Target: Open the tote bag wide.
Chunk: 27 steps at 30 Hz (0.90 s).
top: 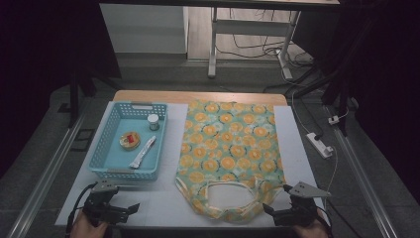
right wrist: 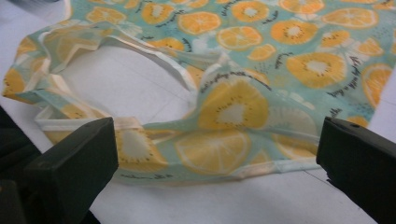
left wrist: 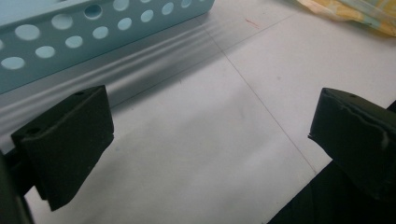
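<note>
A tote bag (top: 229, 148) printed with orange slices lies flat on the white table (top: 168, 148), handles toward the near edge. Left of it stands a light blue perforated basket (top: 111, 144) holding a small jar (top: 153, 122), a round tin with a red spot (top: 130, 140) and a white tube (top: 142, 152). My left gripper (top: 130, 208) rests open at the near left edge, jaws wide over bare table (left wrist: 210, 135), the basket wall (left wrist: 70, 42) just ahead. My right gripper (top: 276, 201) is open at the near right, its jaws wide just before the bag's handle end (right wrist: 224, 126).
A white power strip (top: 319, 144) with a cable lies on the floor right of the table. Table legs and cables stand beyond the far edge. Metal rails run along both sides. Bare white surface lies between basket and bag.
</note>
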Tool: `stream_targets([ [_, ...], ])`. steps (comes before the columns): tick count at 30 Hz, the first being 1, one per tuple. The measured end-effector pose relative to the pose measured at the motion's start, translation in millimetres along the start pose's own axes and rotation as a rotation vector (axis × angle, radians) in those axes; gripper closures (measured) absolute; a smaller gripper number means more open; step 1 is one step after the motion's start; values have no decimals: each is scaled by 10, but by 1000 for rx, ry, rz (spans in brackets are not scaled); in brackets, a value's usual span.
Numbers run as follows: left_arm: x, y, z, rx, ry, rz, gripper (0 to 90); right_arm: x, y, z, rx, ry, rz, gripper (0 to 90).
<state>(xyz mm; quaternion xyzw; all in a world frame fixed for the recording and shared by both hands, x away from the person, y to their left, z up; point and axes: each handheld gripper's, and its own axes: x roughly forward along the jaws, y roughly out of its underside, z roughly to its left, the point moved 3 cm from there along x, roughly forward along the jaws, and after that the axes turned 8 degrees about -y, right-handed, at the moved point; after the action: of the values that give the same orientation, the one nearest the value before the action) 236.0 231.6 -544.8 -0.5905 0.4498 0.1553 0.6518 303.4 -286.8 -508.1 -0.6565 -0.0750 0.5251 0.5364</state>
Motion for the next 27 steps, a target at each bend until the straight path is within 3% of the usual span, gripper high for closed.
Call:
stream_targets([
  [9, 7, -2, -2, 5, 3, 7, 0, 6, -57, 67, -30, -16, -16, 0],
  [20, 10, -2, -6, 9, 6, 10, 0, 92, -171, 232, -67, -80, 4, 0],
  [27, 12, -2, -9, 12, 5, 12, 0, 198, -228, 349, -98, -121, 45, 0],
])
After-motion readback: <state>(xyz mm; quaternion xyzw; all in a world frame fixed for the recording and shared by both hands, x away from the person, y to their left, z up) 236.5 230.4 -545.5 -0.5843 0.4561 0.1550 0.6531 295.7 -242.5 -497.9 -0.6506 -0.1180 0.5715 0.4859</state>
